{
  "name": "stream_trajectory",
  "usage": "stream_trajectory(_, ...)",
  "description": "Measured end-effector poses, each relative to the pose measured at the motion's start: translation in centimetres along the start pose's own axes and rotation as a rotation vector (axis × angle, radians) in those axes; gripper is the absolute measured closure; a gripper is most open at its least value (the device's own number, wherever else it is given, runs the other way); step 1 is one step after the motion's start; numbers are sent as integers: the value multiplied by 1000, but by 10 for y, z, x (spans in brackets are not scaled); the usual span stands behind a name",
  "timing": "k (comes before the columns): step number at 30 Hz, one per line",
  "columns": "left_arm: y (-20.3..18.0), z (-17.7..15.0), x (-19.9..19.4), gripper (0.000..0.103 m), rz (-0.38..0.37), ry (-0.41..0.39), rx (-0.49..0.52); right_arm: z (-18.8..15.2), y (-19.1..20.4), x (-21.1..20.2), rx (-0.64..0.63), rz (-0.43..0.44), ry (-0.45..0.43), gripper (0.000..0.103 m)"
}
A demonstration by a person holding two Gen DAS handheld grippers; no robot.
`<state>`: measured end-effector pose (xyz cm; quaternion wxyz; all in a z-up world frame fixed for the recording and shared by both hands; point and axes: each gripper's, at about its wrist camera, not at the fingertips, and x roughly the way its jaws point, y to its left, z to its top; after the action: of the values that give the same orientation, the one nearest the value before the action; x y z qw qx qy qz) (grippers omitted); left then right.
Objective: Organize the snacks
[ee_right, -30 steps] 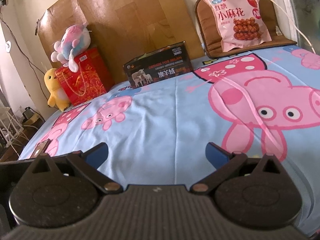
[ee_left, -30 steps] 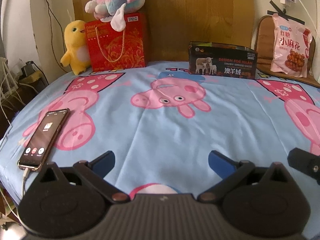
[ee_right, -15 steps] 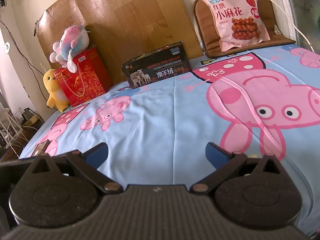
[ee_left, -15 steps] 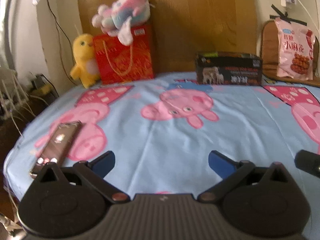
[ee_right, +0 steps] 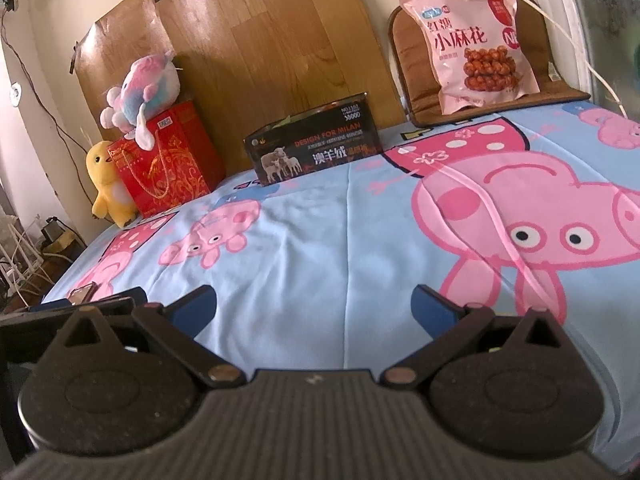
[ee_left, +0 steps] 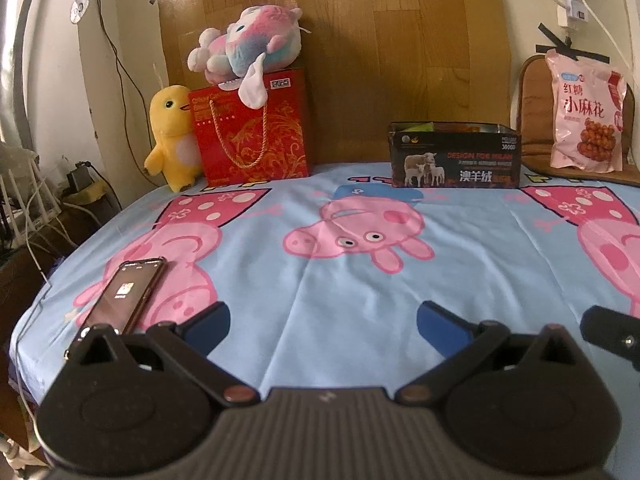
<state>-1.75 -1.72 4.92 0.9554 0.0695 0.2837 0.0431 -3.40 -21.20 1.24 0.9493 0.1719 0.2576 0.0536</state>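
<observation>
Left gripper and right gripper low over sheet, side by side, level, jaws spread wide, empty.

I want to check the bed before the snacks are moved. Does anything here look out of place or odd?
One thing: a phone lies on the sheet near the bed's left edge, screen lit, just ahead of the open left gripper. The pink snack bag and black box stand upright; nothing is spilled.
</observation>
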Motion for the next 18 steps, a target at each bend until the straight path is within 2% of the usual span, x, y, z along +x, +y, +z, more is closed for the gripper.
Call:
stream_trajectory(6,0,0,2,0,-14,26,0,0,-1,1,3,-2,4,0)
stream_trajectory(18,-1,-2,4,0,6,38,10,1,0,-1,10,1,0,0)
